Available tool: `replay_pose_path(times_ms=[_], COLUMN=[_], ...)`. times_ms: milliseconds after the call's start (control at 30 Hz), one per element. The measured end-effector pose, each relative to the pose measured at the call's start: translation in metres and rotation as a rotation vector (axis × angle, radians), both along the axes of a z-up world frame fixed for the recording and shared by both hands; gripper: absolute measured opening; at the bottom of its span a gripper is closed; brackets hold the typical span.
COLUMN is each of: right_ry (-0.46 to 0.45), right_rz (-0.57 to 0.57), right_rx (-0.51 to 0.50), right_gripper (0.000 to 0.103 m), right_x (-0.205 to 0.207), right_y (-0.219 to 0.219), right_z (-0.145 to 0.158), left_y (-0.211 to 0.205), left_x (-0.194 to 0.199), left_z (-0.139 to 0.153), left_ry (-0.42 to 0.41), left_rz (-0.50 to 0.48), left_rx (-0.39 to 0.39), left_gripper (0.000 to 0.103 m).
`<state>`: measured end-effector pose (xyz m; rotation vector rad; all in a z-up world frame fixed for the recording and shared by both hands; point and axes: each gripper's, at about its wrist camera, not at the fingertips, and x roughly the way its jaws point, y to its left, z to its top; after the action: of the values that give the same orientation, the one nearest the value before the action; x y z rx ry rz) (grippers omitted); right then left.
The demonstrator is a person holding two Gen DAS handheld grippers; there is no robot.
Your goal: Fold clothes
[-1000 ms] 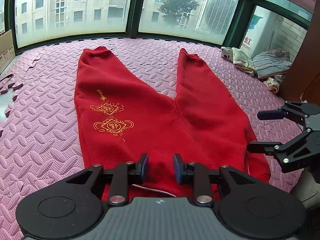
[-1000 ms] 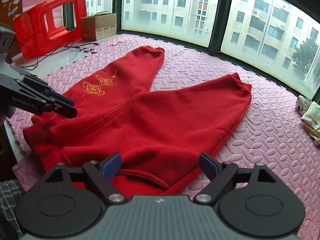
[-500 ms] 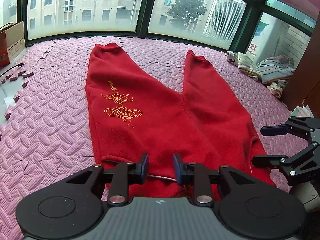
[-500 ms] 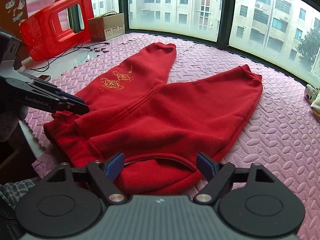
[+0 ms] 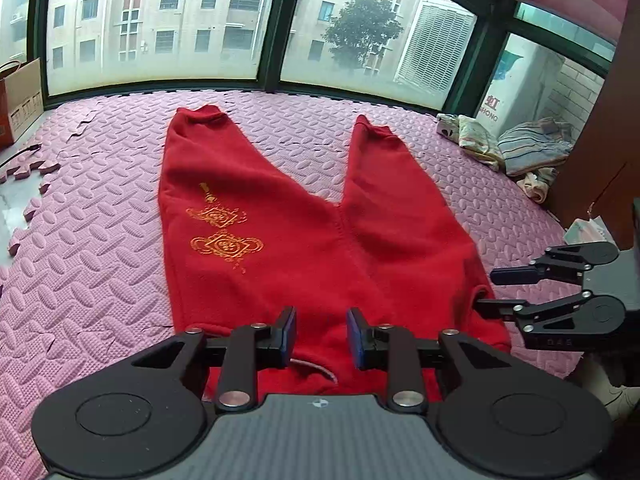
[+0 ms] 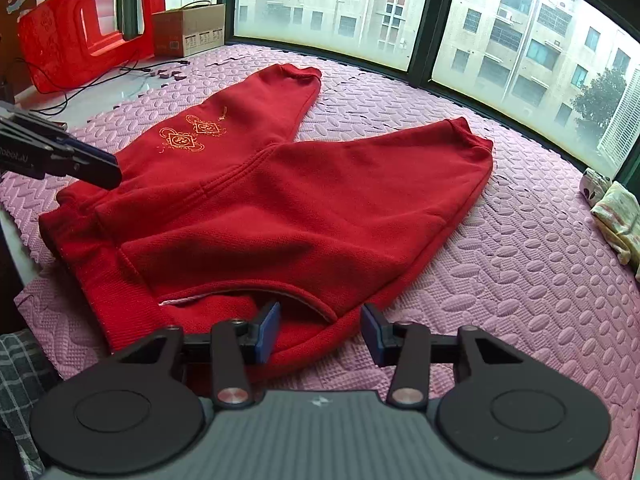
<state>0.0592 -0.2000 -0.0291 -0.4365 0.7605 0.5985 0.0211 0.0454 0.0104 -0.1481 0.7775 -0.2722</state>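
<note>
Left gripper: the black two-finger left gripper (image 5: 320,338) with blue pads sits nearest the left wrist camera, above the waistband end of the garment; its jaws stand apart with a moderate gap and nothing between them; red cloth shows through the gap
Right gripper: the black two-finger right gripper (image 6: 320,334) with blue pads is spread wide at the near right corner of the waistband; its left pad lies at the mouth of the waist opening and its right pad over bare mat; it grips nothing; in the left wrist view it shows at the right edge (image 5: 486,290), jaws apart, its lower finger touching or just beside the garment's right side
Garment: the red fleece trousers (image 5: 320,248) lie flat on the mat, waistband toward the cameras, both legs spread in a V toward the windows; a gold embroidered motif (image 5: 224,236) marks the left leg; a white drawstring (image 5: 316,366) shows at the waist opening
Surface: the pink textured foam puzzle mat (image 5: 88,264) covers the floor under the trousers
Right side, farther: a small heap of folded striped and pale cloths (image 5: 528,152) lies near the wall, well apart from the trousers
Left side, farther: a red plastic chair (image 6: 80,24) on its side and a brown cardboard box (image 6: 188,28) stand by the window
Farthest: dark-framed windows (image 5: 276,20) with apartment blocks outside
</note>
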Motion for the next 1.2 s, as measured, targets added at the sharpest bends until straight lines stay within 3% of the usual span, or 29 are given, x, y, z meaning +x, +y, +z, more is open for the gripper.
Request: replay_pose_path(times_ms=[300, 533, 900, 967, 1200], right_ry=[-0.105, -0.139, -0.157, -0.152, -0.141], right_rz=[0.014, -0.02, -0.072, -0.072, -0.074], right_rx=[0.03, 0.069, 0.302, 0.334, 0.281], right_gripper=[0.047, 0.068, 0.07, 0.078, 0.079], right_x=[-0.004, -0.001, -0.01, -0.01, -0.008], right_y=[0.001, -0.007, -0.036, -0.039, -0.035], right_z=[-0.009, -0.015, -0.004, -0.001, 0.009], left_y=[-0.058, -0.074, -0.079, -0.081, -0.092], left_x=[0.029, 0.058, 0.055, 0.053, 0.041], left_z=[0.006, -0.013, -0.019, -0.019, -0.019], left_ry=[-0.018, 0.05, 0.079, 0.073, 0.049], left_rz=[-0.141, -0.131, -0.177, -0.188, -0.227], left_rx=[-0.019, -0.017, 0.001, 0.011, 0.067], left_gripper=[0.029, 0.025, 0.026, 0.026, 0.026])
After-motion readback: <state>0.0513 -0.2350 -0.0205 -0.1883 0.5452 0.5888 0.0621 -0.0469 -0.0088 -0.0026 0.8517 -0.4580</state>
